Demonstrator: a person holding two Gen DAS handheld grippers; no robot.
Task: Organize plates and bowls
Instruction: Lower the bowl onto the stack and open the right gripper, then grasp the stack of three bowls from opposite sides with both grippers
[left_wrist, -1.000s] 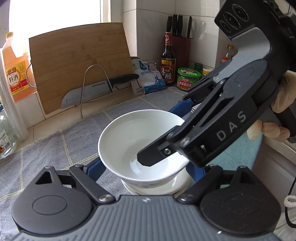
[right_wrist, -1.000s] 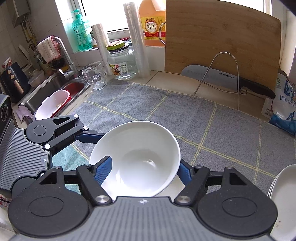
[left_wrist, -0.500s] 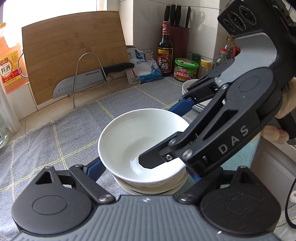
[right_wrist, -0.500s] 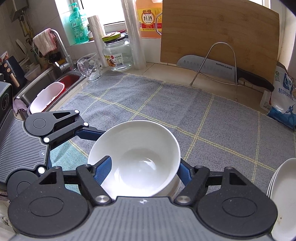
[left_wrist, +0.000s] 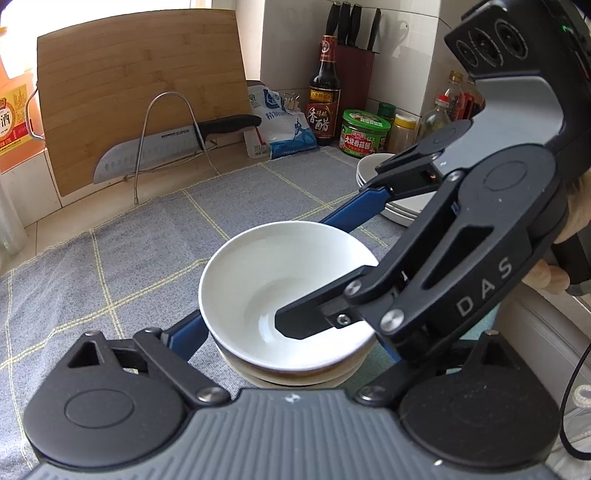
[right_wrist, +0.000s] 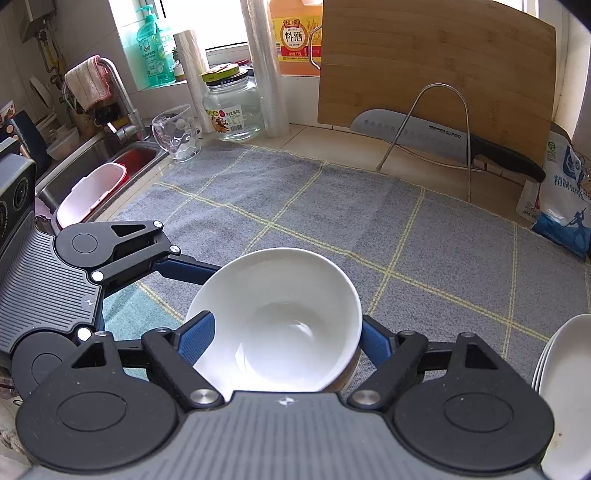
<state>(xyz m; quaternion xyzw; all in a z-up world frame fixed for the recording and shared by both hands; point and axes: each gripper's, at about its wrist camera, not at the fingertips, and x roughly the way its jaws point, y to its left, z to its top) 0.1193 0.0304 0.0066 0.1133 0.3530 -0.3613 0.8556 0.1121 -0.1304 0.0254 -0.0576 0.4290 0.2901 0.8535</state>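
Two grippers flank one white bowl (left_wrist: 284, 291) nested on another over the grey cloth (right_wrist: 332, 206): right gripper (right_wrist: 282, 332) clamps it, left gripper (left_wrist: 288, 295) spread wide. Stacked plates (left_wrist: 391, 184) nearby; knife rack (left_wrist: 166, 140) behind.

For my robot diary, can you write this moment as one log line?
right gripper: shut on white bowl | left gripper: flanks it, grip unclear | plate stack: aside
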